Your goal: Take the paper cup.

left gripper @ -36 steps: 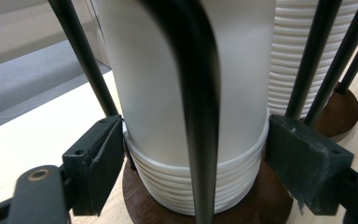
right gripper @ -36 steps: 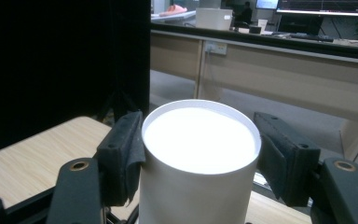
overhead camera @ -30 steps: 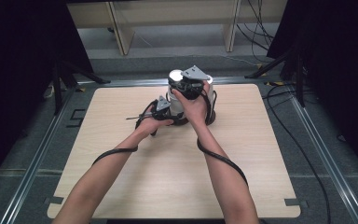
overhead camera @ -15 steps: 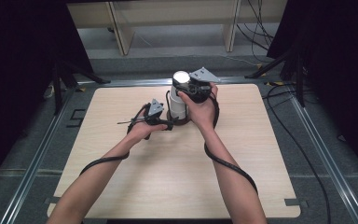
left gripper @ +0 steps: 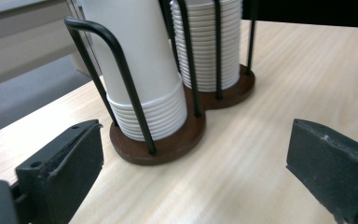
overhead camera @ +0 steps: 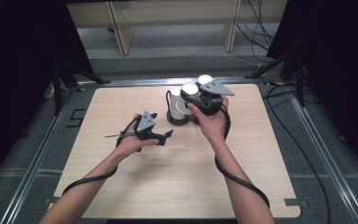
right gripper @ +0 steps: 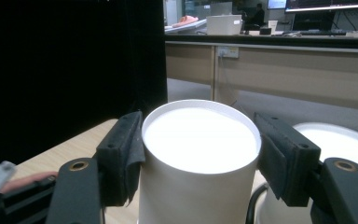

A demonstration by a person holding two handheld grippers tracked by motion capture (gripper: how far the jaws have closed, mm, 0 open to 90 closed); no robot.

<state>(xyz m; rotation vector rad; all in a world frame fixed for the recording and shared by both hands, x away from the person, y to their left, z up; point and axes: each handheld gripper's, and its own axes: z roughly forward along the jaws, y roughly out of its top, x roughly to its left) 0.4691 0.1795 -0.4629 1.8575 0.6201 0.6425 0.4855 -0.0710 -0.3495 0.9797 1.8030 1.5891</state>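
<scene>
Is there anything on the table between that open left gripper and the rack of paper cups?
No. In the left gripper view, only bare wooden table lies between the left gripper and the cup rack; the high view agrees.

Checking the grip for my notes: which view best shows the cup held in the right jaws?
The right gripper view: its pads press both sides of the paper cup. The high view shows just its white top; the left gripper view shows the stacks, no grip.

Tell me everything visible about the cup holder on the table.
The cup holder has two round dark brown bases, joined, standing flat on the wooden table. Thin black wire hoops rise from each base and fence in a tall stack of white paper cups. It looks like wood and metal.
</scene>
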